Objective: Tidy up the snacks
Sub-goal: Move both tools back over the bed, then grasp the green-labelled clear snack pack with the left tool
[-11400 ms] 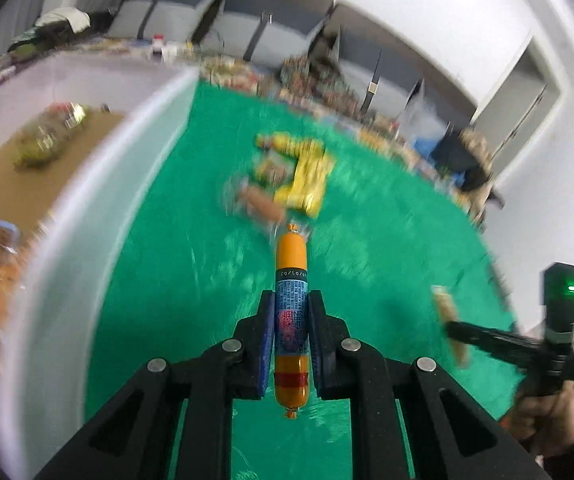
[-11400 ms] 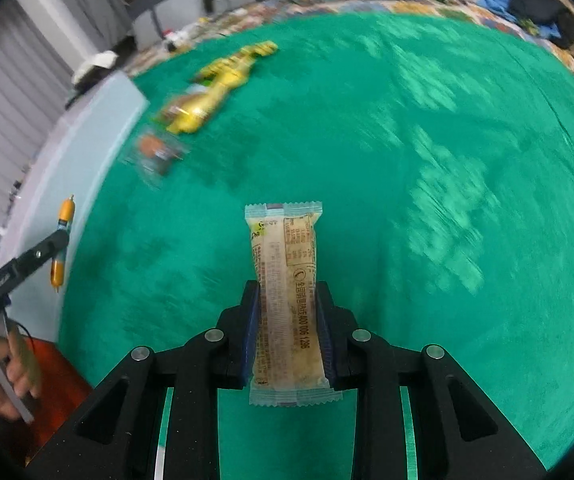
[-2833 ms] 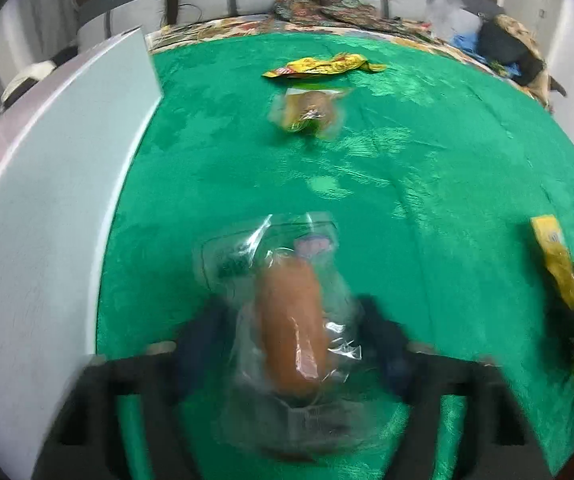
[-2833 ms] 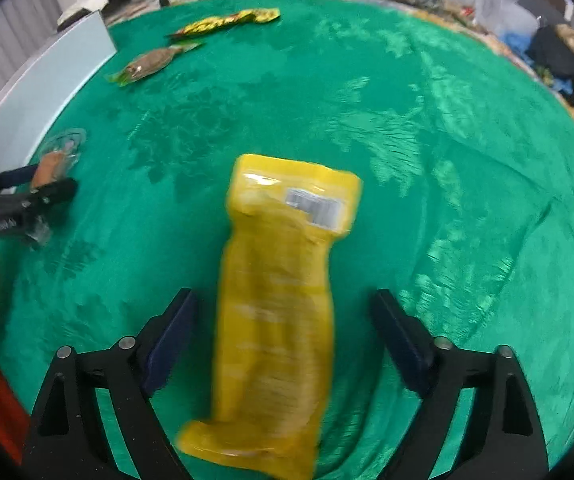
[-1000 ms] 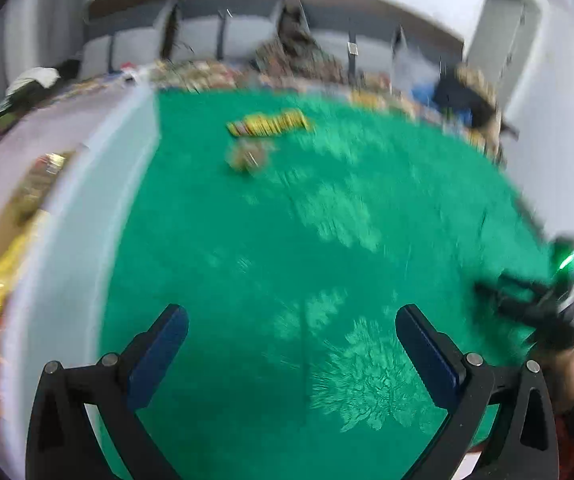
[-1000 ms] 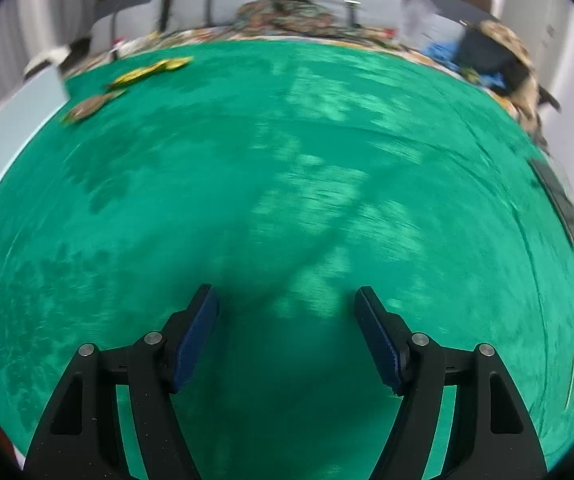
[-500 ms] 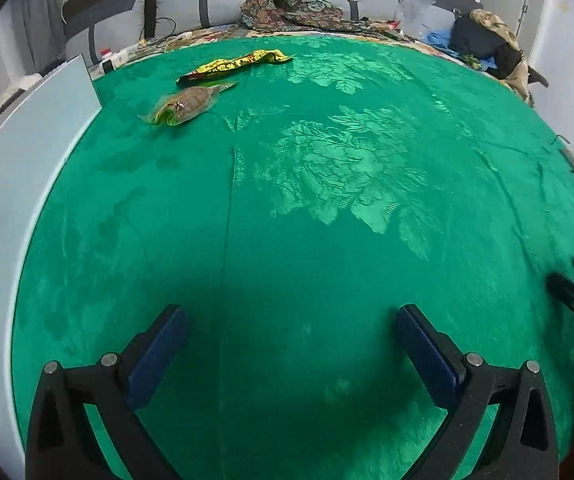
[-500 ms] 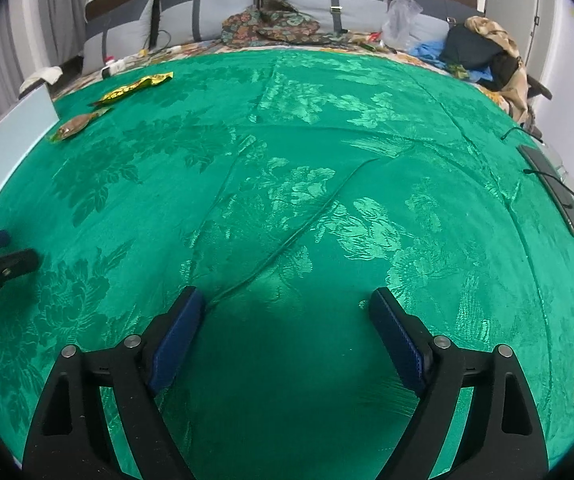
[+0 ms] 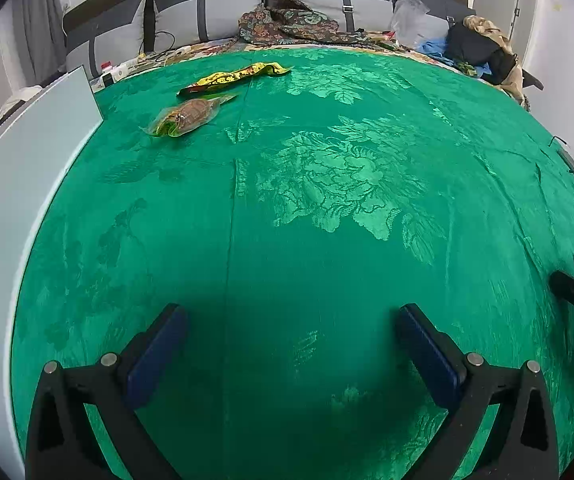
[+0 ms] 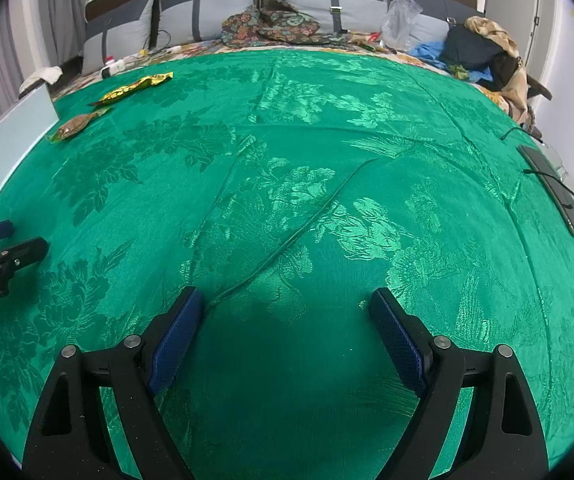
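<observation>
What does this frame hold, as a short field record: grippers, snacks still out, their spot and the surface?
left gripper: open, empty, over the cloth
right gripper: open, empty, over the cloth
snacks still out: two
snack 1: yellow packet, lying flat at the far left of the cloth
snack 2: clear-wrapped brown snack, just in front of the yellow packet
contact between the two: cannot tell
surface: green patterned cloth
left edge: white box wall

bright, even room light, sharp focus, sheen on the green cloth (image 9: 327,168), strong fisheye bending and dark corners
</observation>
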Demonstrator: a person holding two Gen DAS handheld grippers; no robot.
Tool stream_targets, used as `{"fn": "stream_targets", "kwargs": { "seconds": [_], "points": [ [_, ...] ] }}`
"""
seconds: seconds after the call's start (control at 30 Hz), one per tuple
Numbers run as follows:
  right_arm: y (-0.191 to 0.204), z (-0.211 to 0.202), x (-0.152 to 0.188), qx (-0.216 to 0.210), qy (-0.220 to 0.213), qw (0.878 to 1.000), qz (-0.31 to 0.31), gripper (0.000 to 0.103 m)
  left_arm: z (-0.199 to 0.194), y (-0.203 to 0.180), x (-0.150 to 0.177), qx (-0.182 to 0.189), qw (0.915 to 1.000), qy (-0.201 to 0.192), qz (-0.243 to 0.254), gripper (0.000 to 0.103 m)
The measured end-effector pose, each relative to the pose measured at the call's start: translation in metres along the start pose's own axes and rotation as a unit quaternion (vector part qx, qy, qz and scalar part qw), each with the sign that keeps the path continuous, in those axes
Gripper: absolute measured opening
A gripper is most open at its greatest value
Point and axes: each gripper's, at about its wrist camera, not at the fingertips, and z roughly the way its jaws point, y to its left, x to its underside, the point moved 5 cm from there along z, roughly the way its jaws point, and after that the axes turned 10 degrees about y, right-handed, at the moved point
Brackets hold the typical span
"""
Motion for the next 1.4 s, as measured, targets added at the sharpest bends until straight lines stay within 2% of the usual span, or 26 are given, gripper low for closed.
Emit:
{"fn": "stream_targets", "kwargs": {
  "seconds": [0.57, 0.67, 0.73, 0.8, 0.87, 1.03, 1.17, 1.2, 1.27, 1.37, 1.4],
  "points": [
    [0.000, 0.000, 0.000, 0.000, 0.000, 1.000, 0.000, 0.088, -0.001, -0.001, 0.003, -0.004, 1.0000, -0.002, -0.004, 0.103],
    [0.000, 0.000, 0.000, 0.000, 0.000, 1.000, 0.000, 0.088, 0.000, -0.001, 0.000, -0.001, 0.9999, 0.016, 0.003, 0.103],
    [0.000, 0.000, 0.000, 0.000, 0.000, 1.000, 0.000, 0.088, 0.003, -0.001, -0.008, 0.011, 0.9982, 0.051, 0.031, 0.103],
    [0.000, 0.000, 0.000, 0.000, 0.000, 1.000, 0.000, 0.089, 0.008, 0.004, -0.020, 0.021, 0.9937, 0.092, 0.060, 0.103],
    [0.000, 0.000, 0.000, 0.000, 0.000, 1.000, 0.000, 0.089, 0.010, 0.018, -0.035, 0.020, 0.9921, 0.104, 0.067, 0.103],
    [-0.001, 0.001, 0.000, 0.000, 0.000, 1.000, 0.000, 0.089, 0.002, 0.067, -0.110, -0.017, 0.9962, 0.065, 0.055, 0.103],
    [-0.001, 0.001, 0.000, 0.000, 0.000, 1.000, 0.000, 0.089, 0.015, 0.098, -0.162, 0.005, 0.9983, 0.058, 0.007, 0.103],
    [-0.001, 0.001, 0.000, 0.000, 0.000, 1.000, 0.000, 0.089, 0.025, 0.102, -0.170, 0.010, 0.9978, 0.066, -0.004, 0.103],
    [-0.001, 0.001, 0.000, 0.000, 0.000, 1.000, 0.000, 0.089, 0.049, 0.107, -0.181, -0.002, 0.9959, 0.089, -0.014, 0.100],
    [-0.001, 0.001, 0.000, 0.000, 0.000, 1.000, 0.000, 0.089, 0.077, 0.100, -0.183, -0.024, 0.9934, 0.112, 0.010, 0.095],
    [-0.001, 0.001, 0.000, 0.000, 0.000, 1.000, 0.000, 0.089, 0.080, 0.096, -0.183, -0.021, 0.9942, 0.103, 0.022, 0.093]
  ]
}}
